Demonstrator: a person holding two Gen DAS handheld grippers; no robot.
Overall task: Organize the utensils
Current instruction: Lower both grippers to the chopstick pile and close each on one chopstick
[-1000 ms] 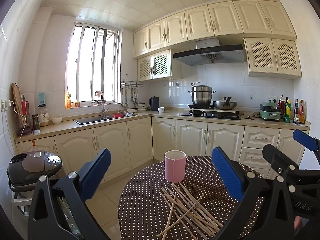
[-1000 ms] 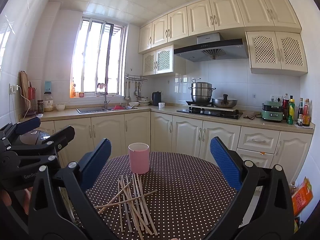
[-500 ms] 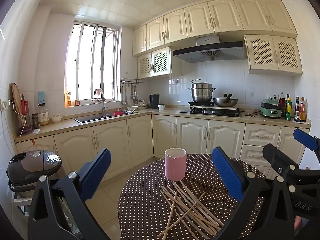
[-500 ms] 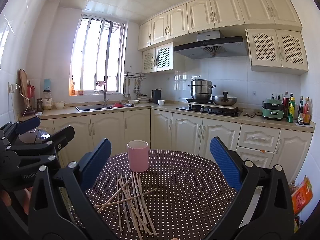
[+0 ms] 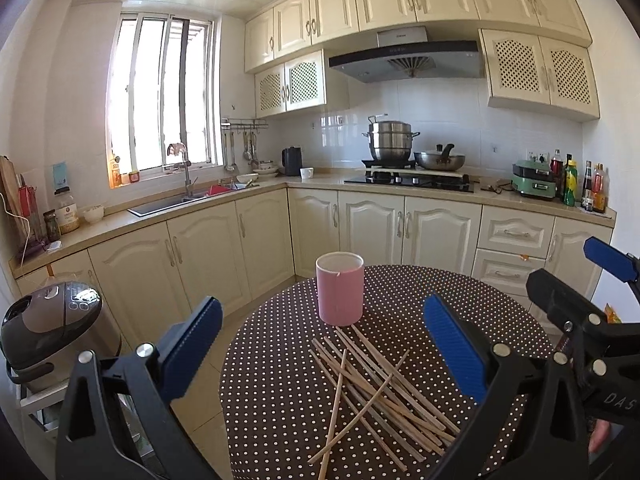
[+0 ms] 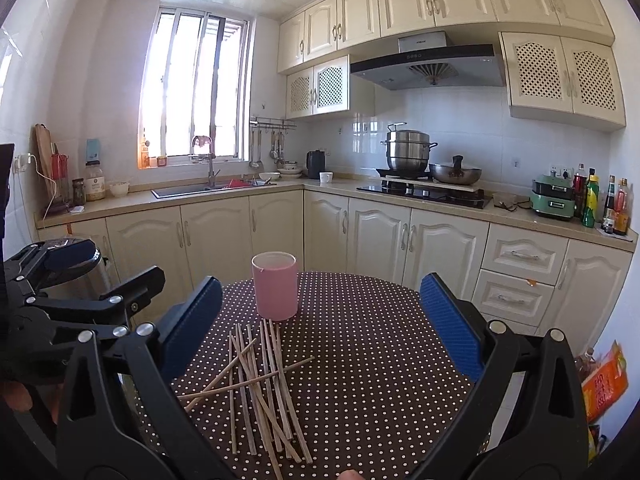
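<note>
Several wooden chopsticks lie in a loose crossed pile on a round table with a brown polka-dot cloth. Just behind the pile stands a pink cup, upright. My left gripper hovers open above the near side of the pile, nothing between its blue pads. My right gripper is open too, held over the table to the right of the pile. Each gripper shows at the edge of the other's view.
A black rice cooker stands left of the table. Cream cabinets, a sink and a stove with pots line the far wall. A bright snack bag lies on the floor at the right.
Both grippers have tipped slightly downward and moved in a little toward the table; the cup and chopsticks sit lower-central and larger in view. Nothing was grasped.
</note>
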